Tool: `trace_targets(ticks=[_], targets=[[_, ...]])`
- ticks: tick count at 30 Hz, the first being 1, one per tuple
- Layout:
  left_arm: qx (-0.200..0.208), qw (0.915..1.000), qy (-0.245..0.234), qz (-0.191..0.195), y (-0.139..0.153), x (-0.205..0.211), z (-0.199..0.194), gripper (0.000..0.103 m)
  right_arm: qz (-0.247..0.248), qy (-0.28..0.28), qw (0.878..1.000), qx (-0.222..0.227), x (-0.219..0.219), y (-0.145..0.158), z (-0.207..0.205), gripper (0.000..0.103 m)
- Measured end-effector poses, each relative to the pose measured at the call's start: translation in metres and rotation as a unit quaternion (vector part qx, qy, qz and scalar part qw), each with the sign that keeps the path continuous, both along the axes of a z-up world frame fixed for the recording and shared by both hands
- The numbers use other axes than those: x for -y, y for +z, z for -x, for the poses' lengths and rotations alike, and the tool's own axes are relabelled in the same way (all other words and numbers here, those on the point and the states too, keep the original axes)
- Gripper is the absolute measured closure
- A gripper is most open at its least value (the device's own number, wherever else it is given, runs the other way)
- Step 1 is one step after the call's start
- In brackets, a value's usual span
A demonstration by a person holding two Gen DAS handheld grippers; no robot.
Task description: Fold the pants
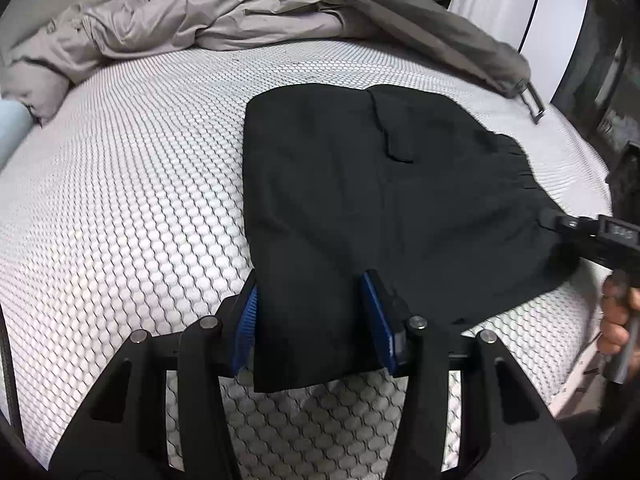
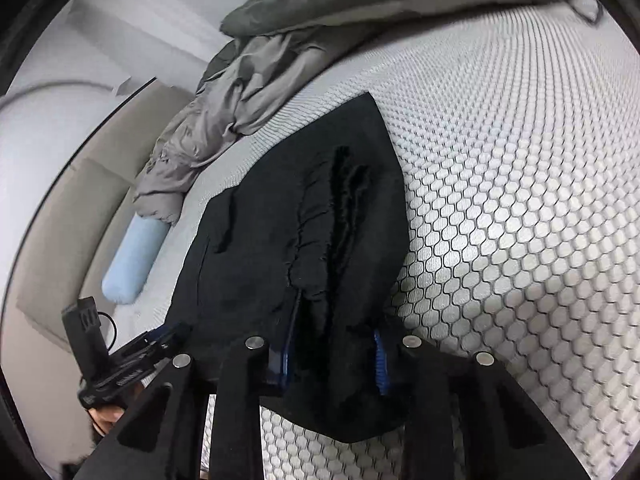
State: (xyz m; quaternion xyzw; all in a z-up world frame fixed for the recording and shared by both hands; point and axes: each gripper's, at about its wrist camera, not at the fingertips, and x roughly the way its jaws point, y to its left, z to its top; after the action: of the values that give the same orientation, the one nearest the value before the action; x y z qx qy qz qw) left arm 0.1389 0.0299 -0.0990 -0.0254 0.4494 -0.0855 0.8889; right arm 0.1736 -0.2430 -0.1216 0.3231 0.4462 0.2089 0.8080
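Observation:
The black pants (image 1: 380,200) lie folded on the white honeycomb-patterned mattress (image 1: 120,200). My left gripper (image 1: 314,312) stands open astride the near corner of the pants, with black cloth between its blue pads (image 1: 246,332). My right gripper (image 2: 334,360) stands open around the elastic waistband end of the pants (image 2: 304,240), with cloth bunched between its blue pads (image 2: 380,364). The right gripper also shows in the left wrist view (image 1: 576,226) at the pants' right edge. The left gripper shows in the right wrist view (image 2: 132,360) at lower left.
A crumpled grey duvet (image 1: 200,16) lies along the far side of the mattress. A dark grey cover with a buckle (image 1: 528,96) hangs at the far right. A light blue bolster (image 2: 132,264) lies by the beige headboard (image 2: 60,220).

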Motion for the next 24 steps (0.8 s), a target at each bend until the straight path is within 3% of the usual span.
trace_targets(ticks=[6,11,14,16,18,21,24], targets=[[0.010,0.9999,0.003,-0.002,-0.001,0.003,0.004,0.057,-0.001,0.000,1.000,-0.006,0.002,0.003,0.000,0.072],[0.022,0.9995,0.012,-0.021,0.001,0.006,0.011,0.052,0.076,0.000,0.997,0.012,-0.007,0.017,0.012,0.047],[0.031,0.9991,0.013,-0.024,0.005,0.006,0.019,0.040,0.125,0.016,0.991,0.040,-0.017,0.028,0.025,0.025],[0.045,0.9985,0.018,-0.027,0.008,0.002,0.023,0.015,0.133,0.015,0.990,0.045,-0.018,0.029,0.031,0.015],[0.068,0.9970,0.022,-0.029,0.014,0.003,0.036,0.013,0.196,0.008,0.979,0.051,-0.023,0.030,0.038,0.008],[0.084,0.9955,0.022,-0.040,0.021,0.006,0.059,0.001,0.273,0.025,0.958,0.082,-0.033,0.037,0.056,0.007],[0.116,0.9922,0.021,-0.043,0.033,0.010,0.083,0.001,0.300,0.029,0.946,0.118,-0.036,0.049,0.077,0.005]])
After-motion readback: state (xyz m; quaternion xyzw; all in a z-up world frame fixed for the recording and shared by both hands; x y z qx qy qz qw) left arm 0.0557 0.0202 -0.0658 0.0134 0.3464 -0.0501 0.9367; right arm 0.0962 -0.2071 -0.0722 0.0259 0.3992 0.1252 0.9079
